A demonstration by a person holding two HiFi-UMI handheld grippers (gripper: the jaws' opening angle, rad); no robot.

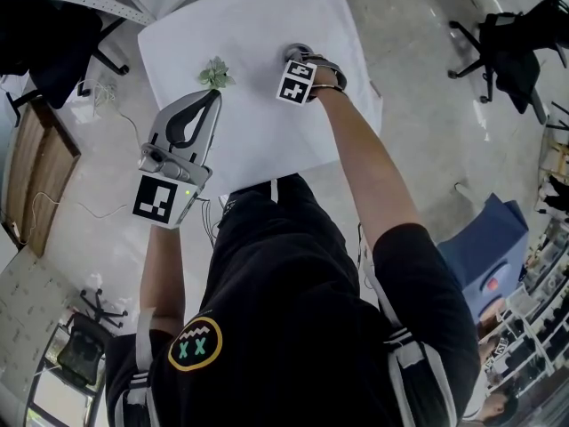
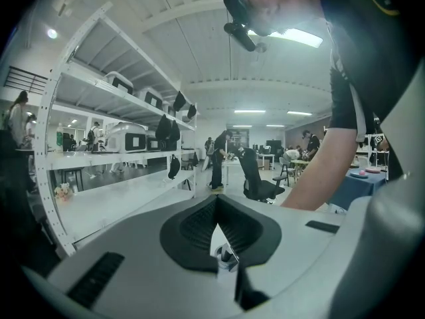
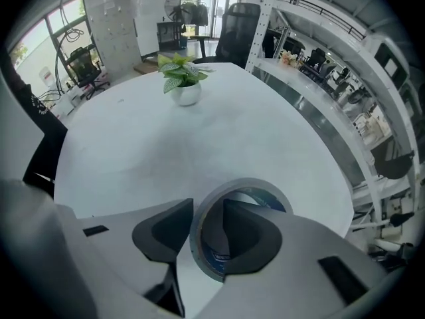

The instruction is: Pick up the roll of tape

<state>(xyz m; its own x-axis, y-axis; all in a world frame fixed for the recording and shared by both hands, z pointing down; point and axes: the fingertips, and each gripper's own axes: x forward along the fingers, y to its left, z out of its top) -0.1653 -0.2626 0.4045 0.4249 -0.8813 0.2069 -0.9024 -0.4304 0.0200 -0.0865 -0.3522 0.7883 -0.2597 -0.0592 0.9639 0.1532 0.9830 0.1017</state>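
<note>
The grey roll of tape with a blue-printed core (image 3: 254, 183) lies flat on the white rounded worktop (image 3: 133, 145), toward its right-hand side as we see it from the head view. Our right tool (image 3: 208, 203) points steeply down over it and straddles the roll's wall. One dark-padded jaw stands outside with its tip right at the outer face, and the other reaches down into the hole. The jaws are narrowly apart. A dark strip of the inner wall shows between the inner jaw and the roll, so we do not call it clamped.

The small green-leaved plant (image 3: 184, 72) stands well apart from the roll, toward the worktop's far side in the right gripper view. It grows in a round white pot (image 3: 186, 95), which sits upright on the worktop.

Our left tool (image 2: 217, 199) is held up near the worktop's left edge and points about level. Its jaws are together, with the tips touching. In the head view those tips show just short of the plant.

Past the worktop stands a black office chair (image 3: 237, 28). A white shelving rack (image 3: 302, 88) runs along the side nearest the roll. In the left gripper view its shelves carry pale cases, and dark bags hang from them. A brown wooden desk (image 1: 36, 163) stands on the floor off to the left in the head view.
</note>
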